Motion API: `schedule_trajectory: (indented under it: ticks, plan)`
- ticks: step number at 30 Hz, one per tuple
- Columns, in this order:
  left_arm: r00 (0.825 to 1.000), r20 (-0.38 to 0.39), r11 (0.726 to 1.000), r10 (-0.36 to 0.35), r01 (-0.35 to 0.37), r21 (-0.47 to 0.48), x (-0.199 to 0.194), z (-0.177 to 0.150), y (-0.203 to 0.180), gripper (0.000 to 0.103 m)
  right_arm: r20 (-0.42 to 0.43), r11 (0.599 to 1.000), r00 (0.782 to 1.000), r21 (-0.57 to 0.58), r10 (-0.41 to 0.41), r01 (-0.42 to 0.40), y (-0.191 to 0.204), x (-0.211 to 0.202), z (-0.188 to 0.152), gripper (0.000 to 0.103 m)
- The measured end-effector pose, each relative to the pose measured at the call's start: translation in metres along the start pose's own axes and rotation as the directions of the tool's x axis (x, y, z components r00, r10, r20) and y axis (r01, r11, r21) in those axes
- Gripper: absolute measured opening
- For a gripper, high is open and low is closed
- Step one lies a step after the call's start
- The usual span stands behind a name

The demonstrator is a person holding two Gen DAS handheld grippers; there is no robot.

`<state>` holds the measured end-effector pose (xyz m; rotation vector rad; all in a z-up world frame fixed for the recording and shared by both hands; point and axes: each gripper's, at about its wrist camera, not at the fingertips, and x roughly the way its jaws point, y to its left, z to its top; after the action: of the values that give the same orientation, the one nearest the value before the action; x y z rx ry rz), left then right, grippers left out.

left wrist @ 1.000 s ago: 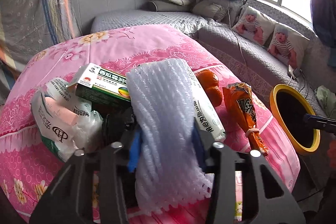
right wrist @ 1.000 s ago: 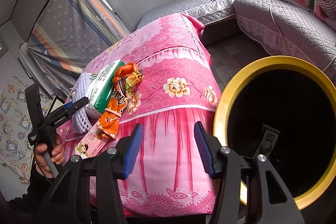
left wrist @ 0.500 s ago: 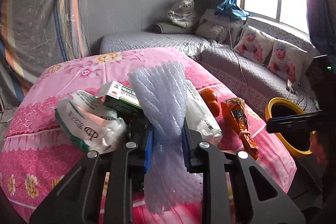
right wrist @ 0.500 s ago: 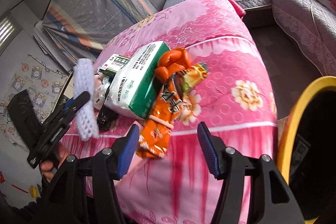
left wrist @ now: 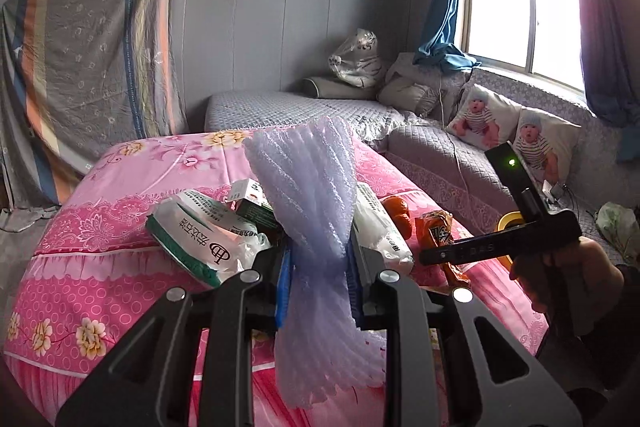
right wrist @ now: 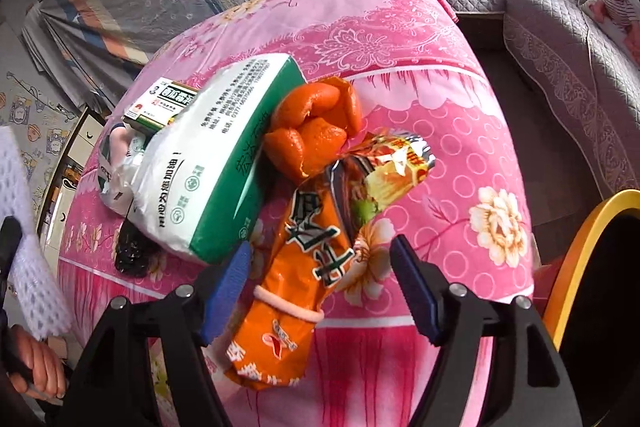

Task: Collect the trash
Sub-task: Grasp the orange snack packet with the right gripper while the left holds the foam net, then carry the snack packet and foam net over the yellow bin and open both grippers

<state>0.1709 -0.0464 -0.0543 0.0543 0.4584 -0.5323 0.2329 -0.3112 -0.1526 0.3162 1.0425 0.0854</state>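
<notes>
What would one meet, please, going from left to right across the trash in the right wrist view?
Foam net → small box → tissue pack → orange peel → snack bag → bin.

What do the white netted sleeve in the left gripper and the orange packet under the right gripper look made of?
White netted sleeve: soft foam mesh, matte, with an open net pattern and pinched where gripped. Orange packet: probably plastic film, glossy with crinkles and glare.
</notes>
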Motion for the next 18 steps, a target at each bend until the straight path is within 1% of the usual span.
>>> schedule_trajectory:
  ticks: [1, 2, 3, 4, 7, 9, 12, 14, 18]
  plan:
    - [1.0, 0.005, 1.0, 0.004, -0.004, 0.0, -0.001, 0.001, 0.0, 0.022, 0.001, 1.0, 1.0, 0.001, 0.0, 0.0, 0.001, 0.002, 0.0, 0.054]
    - [1.0, 0.008, 1.0, 0.008, -0.008, 0.001, -0.003, 0.0, -0.001, 0.022, 0.004, 1.0, 1.0, -0.005, -0.007, 0.007, 0.002, 0.002, 0.001, 0.044]
    - [1.0, 0.014, 1.0, 0.01, -0.01, -0.001, -0.005, 0.0, -0.001, 0.022, 0.01, 1.0, 1.0, -0.015, -0.014, 0.015, 0.004, 0.002, 0.001, 0.041]
    - [1.0, 0.016, 1.0, 0.009, -0.009, -0.002, -0.006, 0.001, -0.002, 0.022, 0.019, 1.0, 1.0, -0.018, -0.01, 0.01, 0.004, -0.001, 0.001, 0.036]
    - [1.0, 0.021, 1.0, 0.013, -0.013, -0.004, -0.011, 0.002, -0.003, 0.022, 0.057, 0.999, 0.998, -0.035, -0.003, 0.005, 0.003, -0.016, -0.003, 0.033]
    - [1.0, 0.023, 1.0, 0.01, -0.009, -0.008, -0.013, 0.002, -0.004, 0.022, 0.084, 0.999, 0.996, -0.038, 0.025, -0.021, 0.002, -0.031, -0.008, 0.033]
    - [0.999, 0.035, 1.0, 0.008, -0.008, -0.015, -0.018, 0.004, -0.009, 0.022, 0.121, 0.991, 0.985, -0.056, 0.125, -0.119, 0.002, -0.06, -0.017, 0.033]
    - [0.999, 0.047, 1.0, 0.01, -0.009, -0.018, -0.023, 0.006, -0.014, 0.022, 0.14, 0.977, 0.968, -0.078, 0.209, -0.199, 0.004, -0.079, -0.024, 0.033]
    - [0.998, 0.067, 1.0, -0.004, 0.005, -0.023, -0.032, 0.012, -0.027, 0.022, 0.171, 0.951, 0.939, -0.139, 0.298, -0.276, 0.013, -0.112, -0.039, 0.033]
